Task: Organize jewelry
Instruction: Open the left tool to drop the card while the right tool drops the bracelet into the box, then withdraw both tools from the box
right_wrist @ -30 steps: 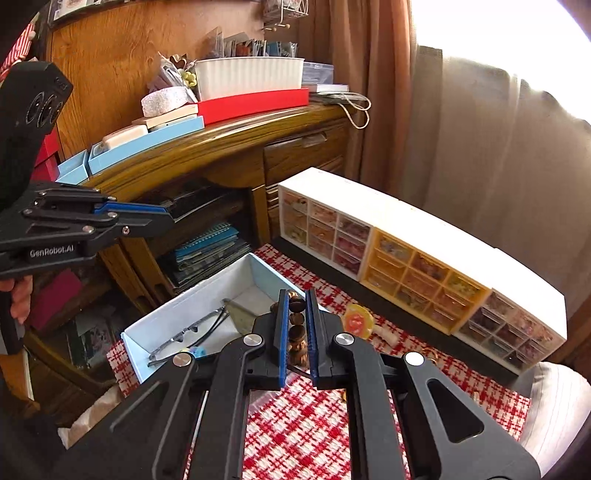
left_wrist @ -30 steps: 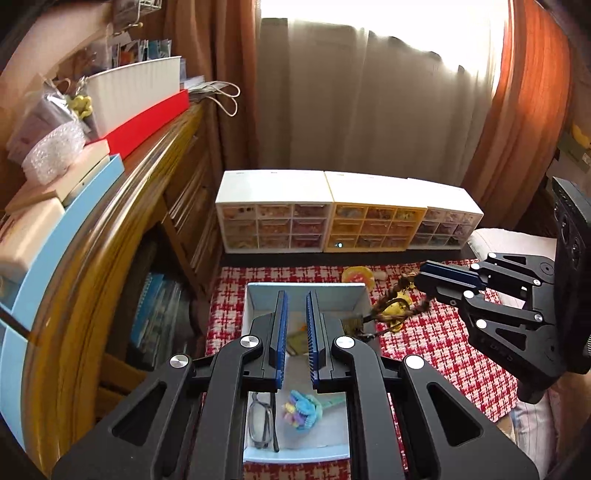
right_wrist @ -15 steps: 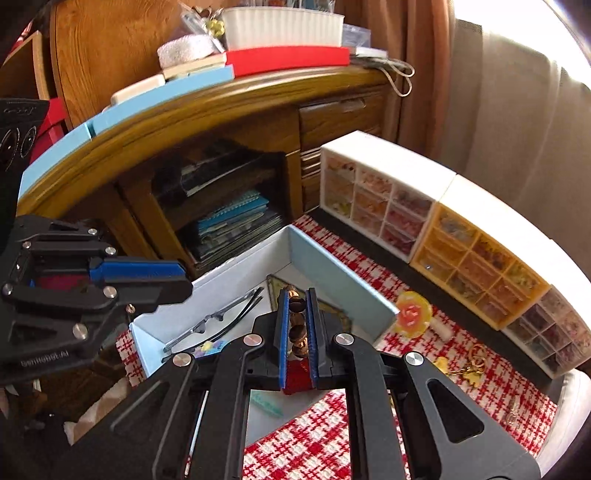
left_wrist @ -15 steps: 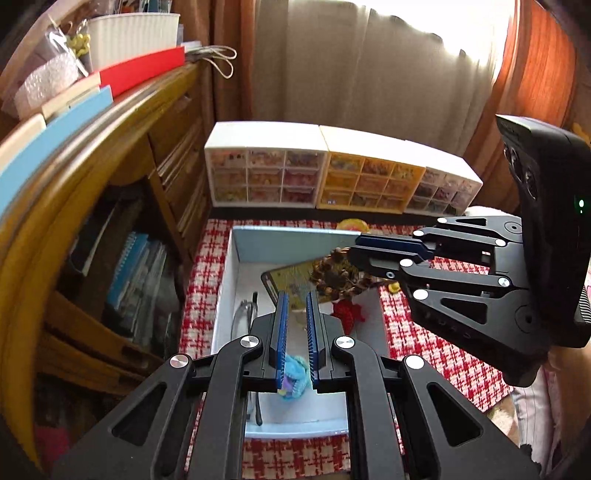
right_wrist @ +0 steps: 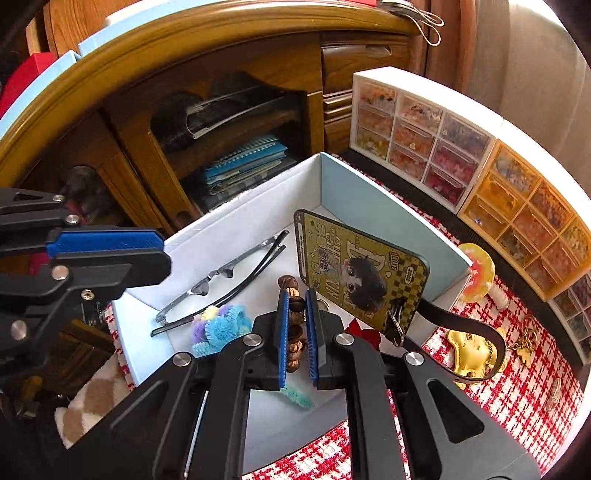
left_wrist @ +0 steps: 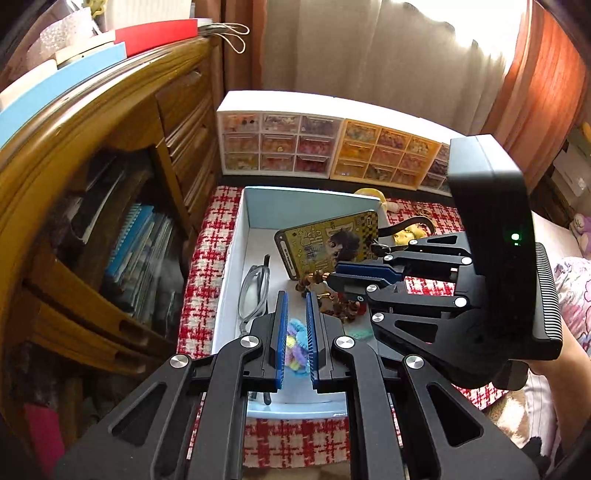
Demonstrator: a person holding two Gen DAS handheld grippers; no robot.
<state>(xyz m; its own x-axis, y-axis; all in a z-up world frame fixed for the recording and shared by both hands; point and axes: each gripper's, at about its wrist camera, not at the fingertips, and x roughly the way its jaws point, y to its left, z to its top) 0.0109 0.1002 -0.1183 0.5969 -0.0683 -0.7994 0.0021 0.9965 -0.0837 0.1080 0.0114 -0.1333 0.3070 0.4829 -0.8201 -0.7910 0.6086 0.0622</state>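
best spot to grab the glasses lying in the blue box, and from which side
Grip the glasses at the bridge between the lenses, coming straight down from above. They lie folded and flat on the floor of the blue box, close along its wall beside the desk, so a sideways approach looks blocked. The left gripper hangs nearest; the right gripper holds a wooden bead bracelet.

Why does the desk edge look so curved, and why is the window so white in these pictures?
Left wrist view: the wide lens bends the desk into an arc, and daylight through the curtain washes out to white. Right wrist view: the same bending bows the desk edge and drawer boxes; the bead bracelet in the right gripper stays sharp.
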